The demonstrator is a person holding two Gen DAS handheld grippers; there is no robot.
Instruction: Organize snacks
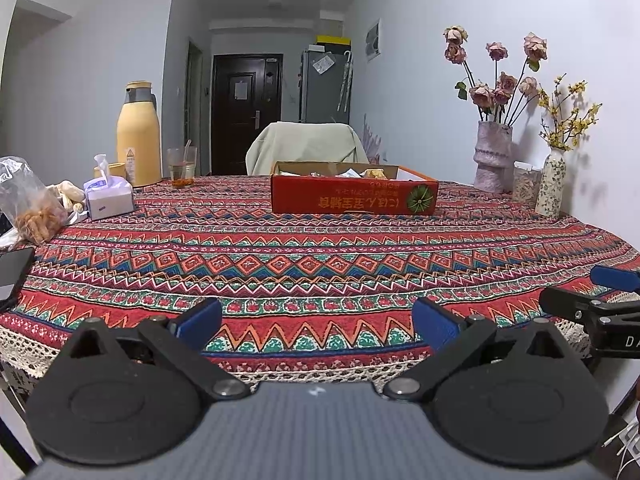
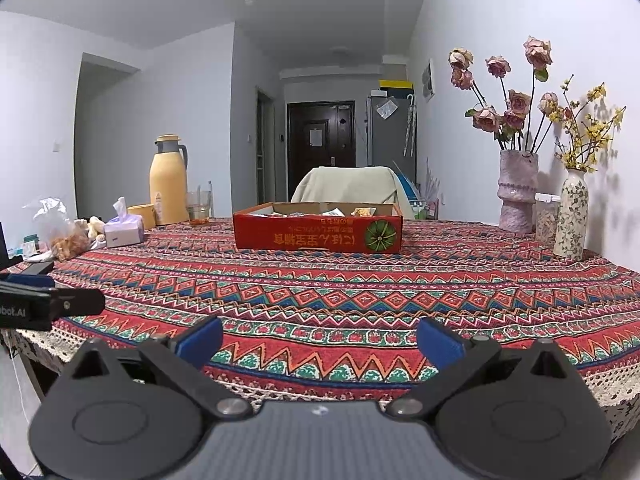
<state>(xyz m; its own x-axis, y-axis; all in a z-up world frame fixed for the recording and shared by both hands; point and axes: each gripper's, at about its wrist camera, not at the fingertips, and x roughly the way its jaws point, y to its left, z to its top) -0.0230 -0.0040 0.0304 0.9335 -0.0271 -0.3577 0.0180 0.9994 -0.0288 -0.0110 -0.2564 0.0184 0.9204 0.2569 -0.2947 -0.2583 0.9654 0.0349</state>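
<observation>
**Both grippers idle at near table edge, snack box mid-far**

Left gripper [image 1: 316, 320] + right gripper [image 2: 320, 340]: fingers spread wide, nothing between, hovering over near edge of patterned tablecloth [image 1: 320, 256]. Red snack box [image 2: 318, 232] w/ wrapped snacks inside, sitting toward far edge, roughly centred. Clear snack bag [image 1: 34, 208] at left edge, just beside tissue pack [image 1: 109, 197]. Yellow thermos [image 2: 168, 182] + glass [image 2: 199, 208] far-left corner. Two flower vases [image 2: 518, 192] along right edge by wall.

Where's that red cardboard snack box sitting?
In both views the red cardboard box sits mid-table toward the far edge, before the draped chair.
</observation>
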